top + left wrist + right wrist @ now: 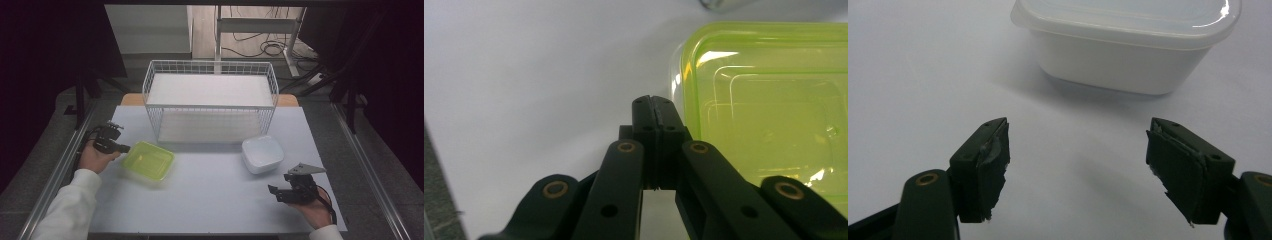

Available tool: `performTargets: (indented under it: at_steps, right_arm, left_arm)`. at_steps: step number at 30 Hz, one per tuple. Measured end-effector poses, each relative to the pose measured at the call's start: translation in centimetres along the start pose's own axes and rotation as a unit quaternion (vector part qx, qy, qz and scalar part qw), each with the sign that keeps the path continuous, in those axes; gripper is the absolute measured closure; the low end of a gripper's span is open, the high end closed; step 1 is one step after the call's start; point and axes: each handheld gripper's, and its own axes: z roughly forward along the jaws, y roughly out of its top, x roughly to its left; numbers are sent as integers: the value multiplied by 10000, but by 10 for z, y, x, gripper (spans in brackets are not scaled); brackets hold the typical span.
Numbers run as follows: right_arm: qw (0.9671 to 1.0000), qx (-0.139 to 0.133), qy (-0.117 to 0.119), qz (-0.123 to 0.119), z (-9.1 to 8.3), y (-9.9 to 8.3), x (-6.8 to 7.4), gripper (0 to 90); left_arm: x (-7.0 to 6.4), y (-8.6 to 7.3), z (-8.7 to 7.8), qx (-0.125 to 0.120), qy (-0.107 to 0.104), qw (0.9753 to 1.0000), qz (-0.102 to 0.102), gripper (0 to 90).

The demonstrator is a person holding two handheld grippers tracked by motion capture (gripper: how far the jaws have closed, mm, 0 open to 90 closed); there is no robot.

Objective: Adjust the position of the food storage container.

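— When you looked from the high view, what was on the surface?

— The pale grey table (pixel 210 195) carried a white wire basket (pixel 210 100) at its far side, with a white board on its top. A green container (pixel 148 160) lay at the front left, and a white container (pixel 262 154) at the front right, well apart from each other. The left gripper (pixel 121 148) was just beside the green container's left edge. The right gripper (pixel 274 192) hung over the table near the white container, not touching it. Behind the table I saw a grey floor, a metal frame and loose black cables; both sides of the room were dark.

— And in the left gripper view?

— The jaws were pressed together with nothing between them. The green container (pixel 769 105) was translucent and stood just to their right, on the white surface.

— And in the right gripper view?

— The jaws stood wide apart and held nothing. The white container (pixel 1128 45), with its clear lid on, stood ahead of them on the bare surface, and its soft shadow fell below it.
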Motion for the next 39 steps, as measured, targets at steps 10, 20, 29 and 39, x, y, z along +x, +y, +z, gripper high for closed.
performTargets:
  at_steps: [10,20,29,39]
  right_arm:
    - [10000,32,14,-61,2,4,5,251]
    - [10000,30,-8,-28,2,3,3,250]
    - [10000,42,-25,-38,2,3,4,249]
    - [9999,92,-8,-75,4,3,4,246]
  left_arm:
    - [-30,-6,5,-70,-300,9995,-102,899]
    - [-57,-9,4,-1,-456,9990,0,899]
    - [-76,-14,11,5,-589,9981,-152,898]
    - [-107,-14,17,-58,-799,9968,-60,897]
